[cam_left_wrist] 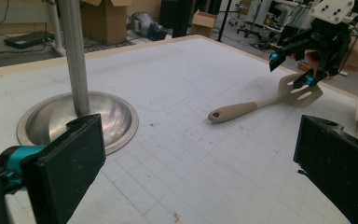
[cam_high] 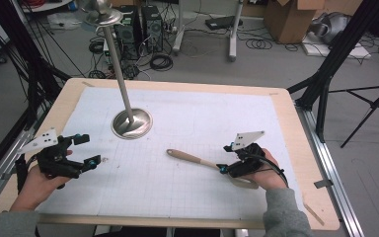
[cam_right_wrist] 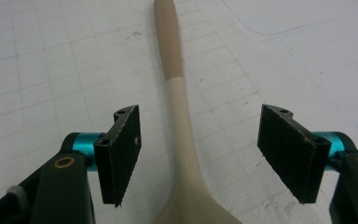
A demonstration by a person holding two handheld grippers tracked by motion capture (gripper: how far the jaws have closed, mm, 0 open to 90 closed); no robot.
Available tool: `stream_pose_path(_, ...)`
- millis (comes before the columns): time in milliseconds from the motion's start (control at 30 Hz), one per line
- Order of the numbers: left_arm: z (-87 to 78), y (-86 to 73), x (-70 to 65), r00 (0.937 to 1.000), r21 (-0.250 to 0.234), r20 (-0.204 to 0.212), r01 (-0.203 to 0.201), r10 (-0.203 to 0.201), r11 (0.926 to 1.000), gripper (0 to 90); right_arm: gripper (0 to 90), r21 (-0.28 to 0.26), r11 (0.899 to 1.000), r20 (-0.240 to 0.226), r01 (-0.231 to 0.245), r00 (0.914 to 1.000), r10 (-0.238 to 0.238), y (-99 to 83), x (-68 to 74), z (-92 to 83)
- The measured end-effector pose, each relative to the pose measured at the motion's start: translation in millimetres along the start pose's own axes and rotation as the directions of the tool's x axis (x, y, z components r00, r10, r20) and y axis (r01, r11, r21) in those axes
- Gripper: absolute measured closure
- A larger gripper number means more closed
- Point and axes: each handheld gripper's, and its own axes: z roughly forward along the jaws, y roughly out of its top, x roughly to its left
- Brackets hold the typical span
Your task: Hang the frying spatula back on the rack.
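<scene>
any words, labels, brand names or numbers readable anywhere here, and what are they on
None: no text can be read in these pictures.
White grid mat: printed lines and faint outlines, no legible words or numbers.
Spatula: plain beige, no brand visible.
Metal stand base: bare metal, no marking.
Cardboard boxes on the floor behind: any print too small and blurred to read.

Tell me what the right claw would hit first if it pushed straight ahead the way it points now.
Probably the spatula: the right claw stands open astride its neck, pads clear of it, handle running straight ahead. How high it sits above the spatula is unclear; tilted down, it might meet the white mat instead.
</scene>
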Motion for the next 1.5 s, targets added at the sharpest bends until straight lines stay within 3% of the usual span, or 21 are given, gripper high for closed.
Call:
stream_pose_path(533, -0.1, 0.3, -1.3, 1.0000, 0.004, -0.002, -0.007, 0.007, 1.0000, 2.5, 30.2, 0.063, 0.997, -0.022, 0.041, 0.9990, -0.040, 0.3, 3.8, 6.9)
stream_pose_path(833, -1.3, -0.3, -1.1, 1.0000, 0.008, -0.005, -0.007, 0.007, 0.9999, 2.5, 32.2, 0.109, 0.990, -0.047, 0.090, 0.9953, -0.085, 1.1, 5.5, 17.8)
stream_pose_path(1133, -1.7, -1.1, -1.2, 0.9999, 0.011, -0.009, -0.005, 0.005, 0.9999, 2.5, 33.2, 0.106, 0.991, -0.055, 0.083, 0.9955, -0.077, 1.7, 5.0, 22.2)
stream_pose_path(1500, -2.5, -2.2, -0.7, 0.9999, 0.012, -0.013, -0.002, 0.002, 0.9999, 2.5, 40.7, 0.152, 0.984, -0.055, 0.094, 0.9947, -0.087, 0.5, 4.5, 26.8)
